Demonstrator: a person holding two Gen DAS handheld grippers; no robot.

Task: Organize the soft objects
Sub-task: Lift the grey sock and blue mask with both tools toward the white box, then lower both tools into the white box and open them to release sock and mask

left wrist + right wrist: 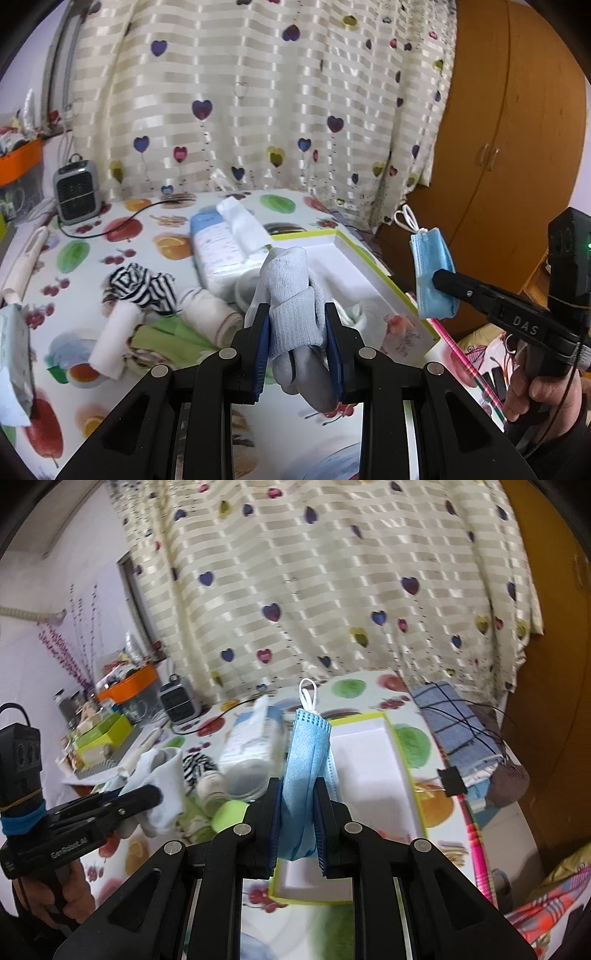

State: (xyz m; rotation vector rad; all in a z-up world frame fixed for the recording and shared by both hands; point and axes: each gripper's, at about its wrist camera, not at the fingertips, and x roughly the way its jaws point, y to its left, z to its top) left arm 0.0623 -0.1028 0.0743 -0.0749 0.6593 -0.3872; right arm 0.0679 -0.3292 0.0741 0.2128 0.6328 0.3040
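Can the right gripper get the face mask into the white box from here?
Probably yes. The right gripper is shut on the blue face mask, and the white box lies open just beyond it with nothing between. The left gripper, holding a sock, is off to the side.

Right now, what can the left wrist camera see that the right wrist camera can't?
Only the left wrist view shows the wardrobe handles and the white roll.

Only the right wrist view shows the blue checked cloth and the green boxes.

Both show the left gripper holding the sock, the right gripper holding the mask, the white box, the heater and the curtain.
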